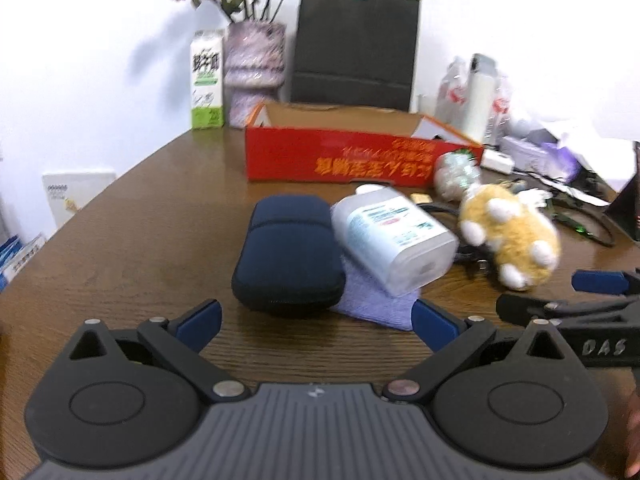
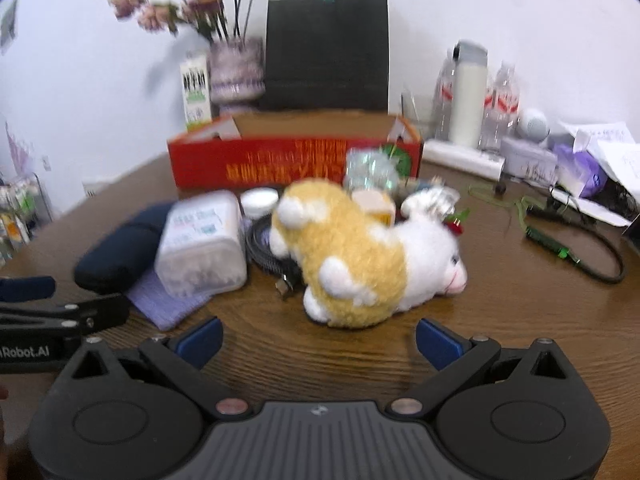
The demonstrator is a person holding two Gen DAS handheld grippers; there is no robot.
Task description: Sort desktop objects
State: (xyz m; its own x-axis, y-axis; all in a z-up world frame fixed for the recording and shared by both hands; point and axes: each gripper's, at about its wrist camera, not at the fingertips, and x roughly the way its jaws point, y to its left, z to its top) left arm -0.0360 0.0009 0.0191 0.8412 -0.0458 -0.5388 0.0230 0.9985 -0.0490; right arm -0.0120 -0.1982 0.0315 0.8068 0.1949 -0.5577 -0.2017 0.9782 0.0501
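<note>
plush toy (image 2: 360,256) lies before wide-open, empty right gripper (image 2: 318,340); left gripper (image 1: 316,322) likewise.

Place: you're at a home or office desk
Evidence: wooden table (image 1: 140,240), flower vase (image 1: 255,68), paper bag (image 1: 354,48), water bottles (image 2: 500,104)

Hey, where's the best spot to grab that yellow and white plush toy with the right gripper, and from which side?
Grip the plush toy across its yellow midsection, coming straight in from the near side with the open right gripper. It lies on its side with the body broadside to the fingers. The soft middle should squeeze down between them, though it looks wide. The head and paws seem likelier to slip.
</note>
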